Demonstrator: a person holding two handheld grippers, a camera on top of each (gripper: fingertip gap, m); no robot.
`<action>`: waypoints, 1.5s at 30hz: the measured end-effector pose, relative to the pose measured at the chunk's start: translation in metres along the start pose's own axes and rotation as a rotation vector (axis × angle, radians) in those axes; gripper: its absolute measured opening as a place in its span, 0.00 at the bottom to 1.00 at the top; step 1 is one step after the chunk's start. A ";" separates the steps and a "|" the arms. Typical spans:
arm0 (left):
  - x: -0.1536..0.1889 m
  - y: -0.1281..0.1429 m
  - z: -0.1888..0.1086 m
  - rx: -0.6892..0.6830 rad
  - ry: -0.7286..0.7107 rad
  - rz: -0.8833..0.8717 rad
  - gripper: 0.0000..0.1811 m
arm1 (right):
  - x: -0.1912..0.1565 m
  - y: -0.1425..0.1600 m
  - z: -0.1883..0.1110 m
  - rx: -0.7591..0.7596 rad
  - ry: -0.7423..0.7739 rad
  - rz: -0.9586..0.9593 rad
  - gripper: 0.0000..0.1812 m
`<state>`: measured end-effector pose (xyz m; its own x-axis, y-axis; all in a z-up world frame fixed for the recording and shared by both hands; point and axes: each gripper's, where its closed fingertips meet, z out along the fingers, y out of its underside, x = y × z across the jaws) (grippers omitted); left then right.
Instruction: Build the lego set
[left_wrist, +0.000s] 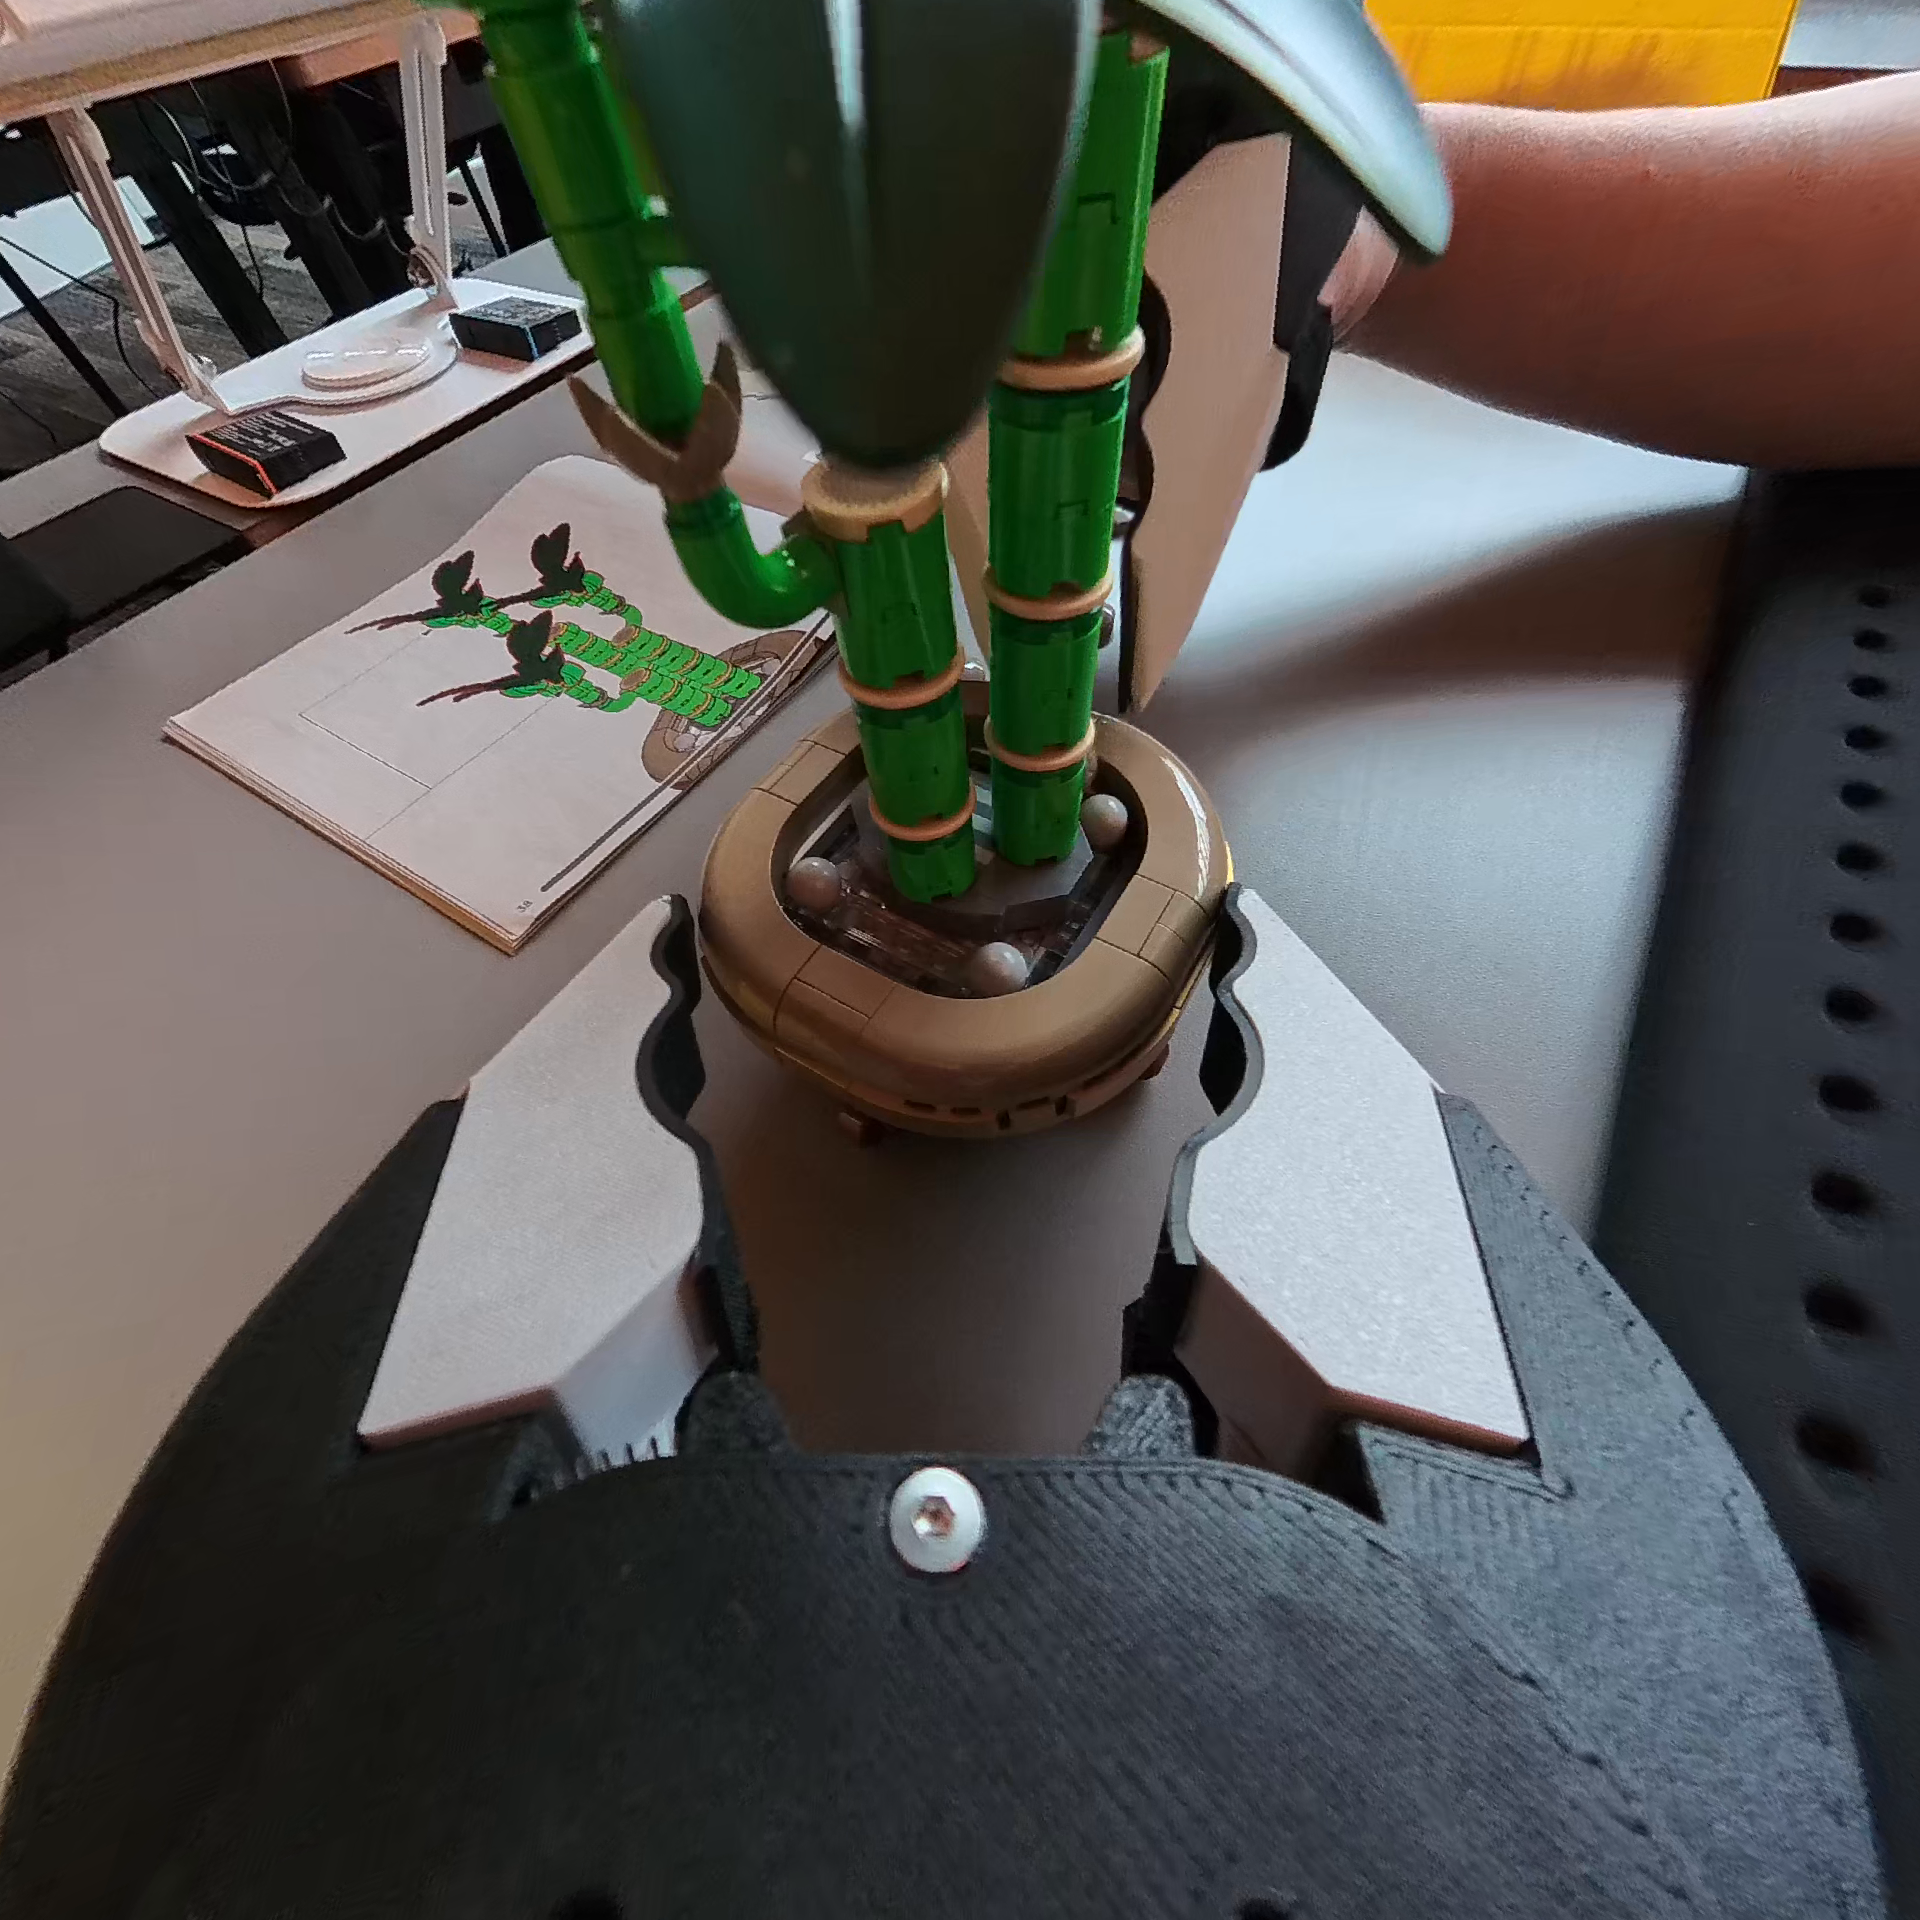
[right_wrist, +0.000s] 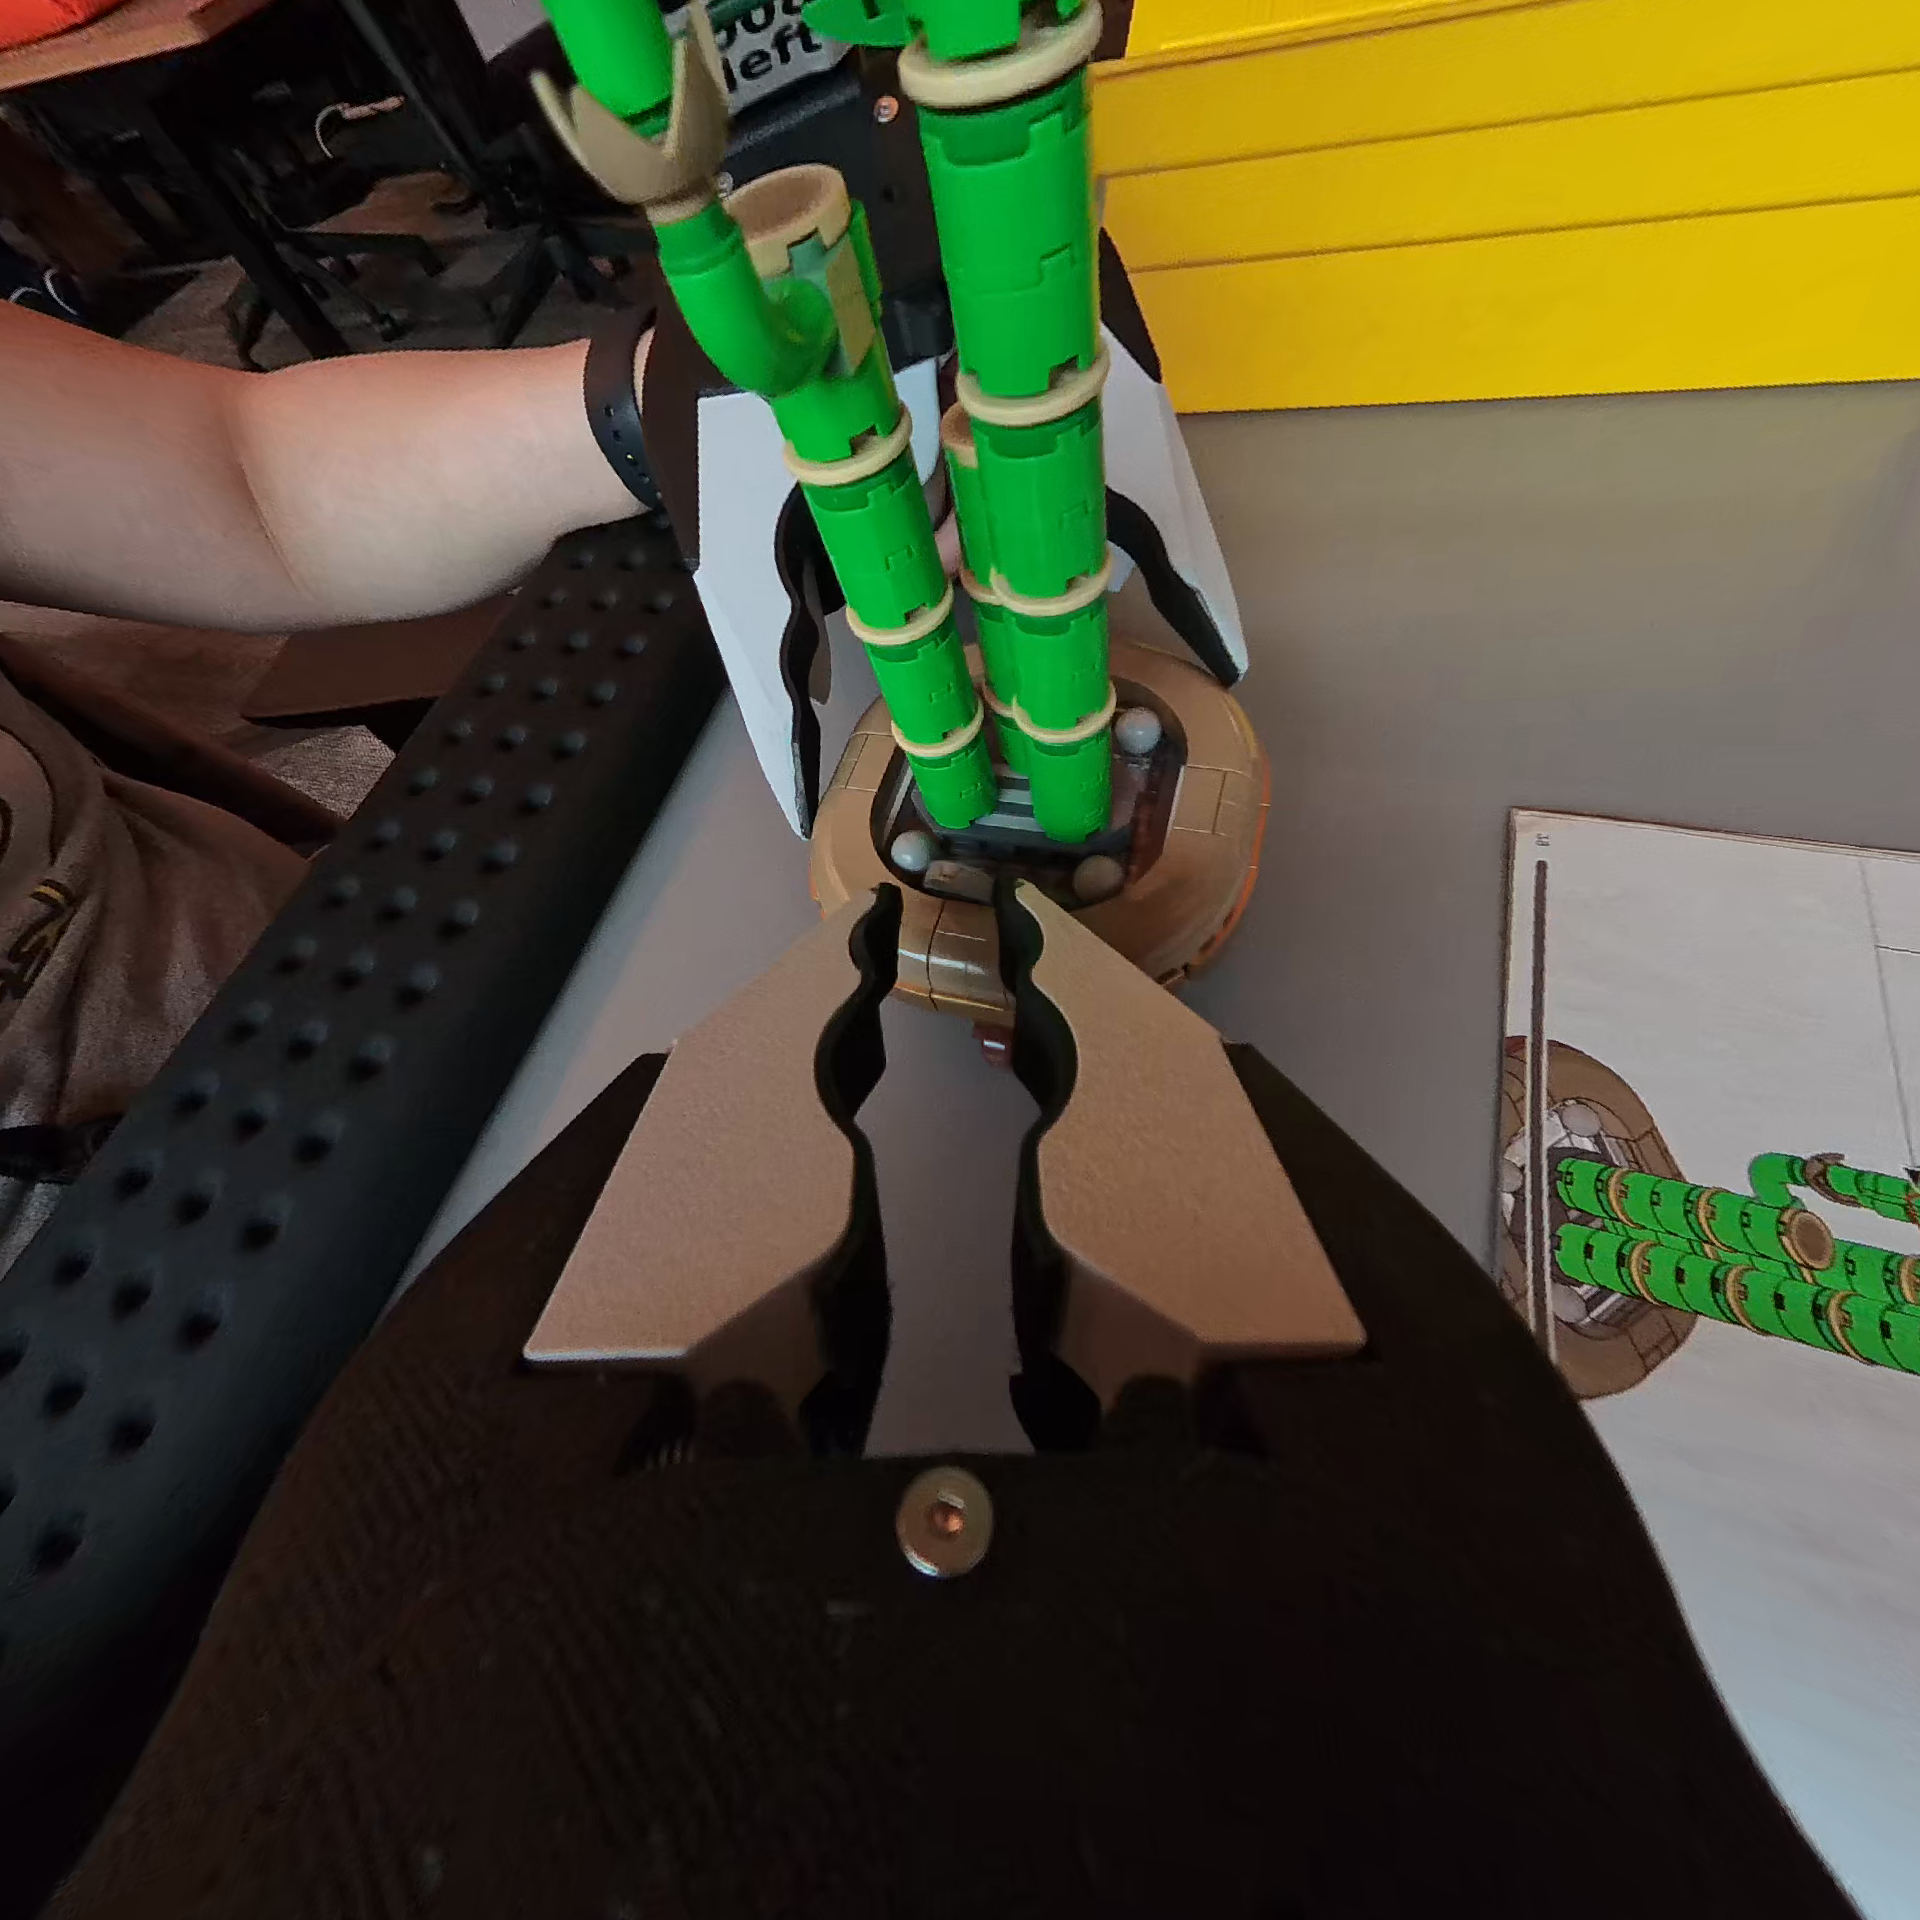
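A tan brick-built pot (left_wrist: 935, 1049) stands on the grey table with bright green bamboo stalks (left_wrist: 1049, 665) rising from it. A dark green leaf (left_wrist: 862, 208) hangs blurred at the top. My left gripper (left_wrist: 956, 909) is spread wide, with its fingertips against both sides of the pot. From the right wrist view it (right_wrist: 1018, 743) shows behind the pot (right_wrist: 1195, 831) and stalks (right_wrist: 1029, 499). My right gripper (right_wrist: 948, 899) is at the pot's opposite rim, jaws a narrow gap apart with nothing between them. One of its fingers (left_wrist: 1195, 416) shows behind the stalks.
An open instruction booklet (left_wrist: 468, 748) (right_wrist: 1714, 1039) lies beside the pot. A black perforated strip (left_wrist: 1818, 935) (right_wrist: 312, 935) runs along the table edge. A yellow box (right_wrist: 1507, 208) stands behind. A person's forearm (left_wrist: 1662, 291) reaches in. A white stand (left_wrist: 312, 395) holds small black boxes. My hands' fingertips stand some 4 cm from each other. The pot (right_wrist: 1195, 831) is about equally far from each gripper, around 4 cm.
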<state>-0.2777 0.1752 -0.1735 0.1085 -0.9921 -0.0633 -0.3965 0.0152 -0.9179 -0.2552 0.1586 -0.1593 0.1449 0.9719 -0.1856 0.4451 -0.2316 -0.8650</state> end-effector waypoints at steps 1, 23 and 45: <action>0.000 0.000 0.000 0.000 0.000 0.000 0.54 | 0.000 0.000 -0.002 0.001 0.001 -0.005 0.10; 0.000 0.000 0.000 0.000 -0.002 0.001 0.54 | 0.011 -0.003 0.007 -0.069 0.132 0.166 0.13; 0.000 0.000 -0.001 0.002 -0.004 0.006 0.54 | 0.005 0.000 -0.001 0.062 0.100 -0.071 0.07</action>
<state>-0.2785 0.1750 -0.1732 0.1102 -0.9914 -0.0706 -0.3955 0.0214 -0.9182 -0.2536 0.1637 -0.1593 0.2040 0.9759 -0.0781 0.4025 -0.1563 -0.9020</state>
